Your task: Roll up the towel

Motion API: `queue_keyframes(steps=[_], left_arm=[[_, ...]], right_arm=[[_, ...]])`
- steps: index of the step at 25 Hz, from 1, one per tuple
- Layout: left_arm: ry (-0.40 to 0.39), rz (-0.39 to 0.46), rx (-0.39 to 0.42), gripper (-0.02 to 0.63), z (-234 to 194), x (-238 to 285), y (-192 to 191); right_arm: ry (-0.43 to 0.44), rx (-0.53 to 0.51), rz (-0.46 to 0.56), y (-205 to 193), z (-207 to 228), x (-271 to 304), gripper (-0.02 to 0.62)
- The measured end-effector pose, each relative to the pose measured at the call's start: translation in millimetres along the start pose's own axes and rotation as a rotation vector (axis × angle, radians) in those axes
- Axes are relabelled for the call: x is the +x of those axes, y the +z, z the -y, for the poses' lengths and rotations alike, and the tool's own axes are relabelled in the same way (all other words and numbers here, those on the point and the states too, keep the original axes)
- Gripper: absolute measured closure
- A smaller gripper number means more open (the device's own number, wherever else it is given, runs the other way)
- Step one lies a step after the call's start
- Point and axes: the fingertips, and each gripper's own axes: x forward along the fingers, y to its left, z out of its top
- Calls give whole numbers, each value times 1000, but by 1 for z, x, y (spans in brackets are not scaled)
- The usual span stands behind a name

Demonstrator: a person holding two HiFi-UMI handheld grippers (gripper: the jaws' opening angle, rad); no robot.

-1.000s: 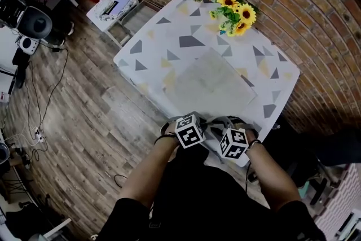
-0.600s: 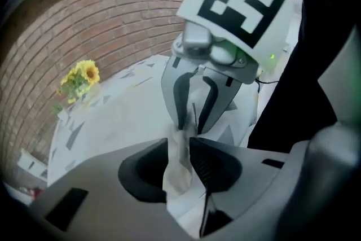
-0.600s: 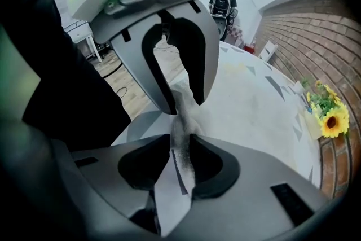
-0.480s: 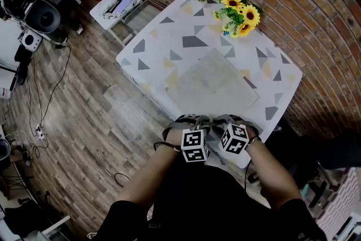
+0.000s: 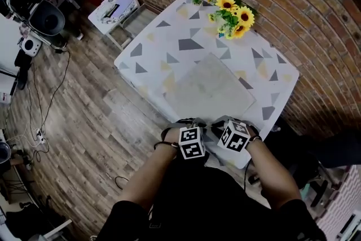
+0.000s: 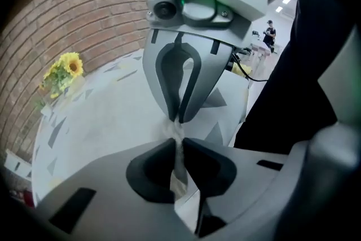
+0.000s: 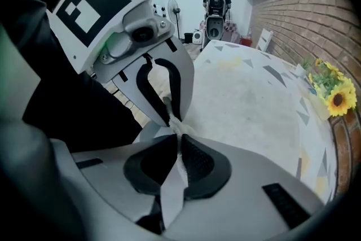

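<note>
"Grey cloth on a patterned top is hard to pick out. Where was the towel (image 5: 211, 87)?"

"It lay flat on the desk (image 5: 152, 42), and its near hem came down to the desk edge at the lower middle of the head view, where I stood. The sunflowers (image 5: 234, 14) were well apart from it, at the upper right."

"And your grip?"

"Both sets of jaws had just been closing. The left gripper (image 6: 179, 143) was pinched on a fold of the towel's near hem. The right gripper (image 7: 177, 135) was clamped on the same hem just beside it."

"How did you mean to start the roll well?"

"I judged the two grippers sat close together, so the free ends of the hem could sag. My plan was to lift only a little and turn the hem over toward the flowers. Keeping both hands even would make the first turn tight and straight. A crooked first turn would wind into a cone."

"Which way did it point?"

"Its sides ran with the desk's sides, and its far corner aimed at the upper middle of the head view. It looked nearly square, so I could not name the long axis for sure. The roll itself would lie along the near hem, from lower left to lower right."
</note>
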Motion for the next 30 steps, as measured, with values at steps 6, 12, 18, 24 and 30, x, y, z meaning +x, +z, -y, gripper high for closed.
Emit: queue_keyframes(steps=[6,12,18,24,30], left_arm=[[-142,39,-186,557,-6,4,-3],[-29,27,-155,446,-27,-8,-7],[76,-9,32,425,-25,-12,2],[66,-8,-34,499,-35,0,-6],[-17,39,-146,506,-46,-4,-7]], right_arm=[[12,85,53,6,14,-4,553],[59,186,55,9,26,2,558],[24,220,32,11,46,11,558],[-57,178,79,19,52,-6,509],[-134,-50,15,8,38,-7,459]])
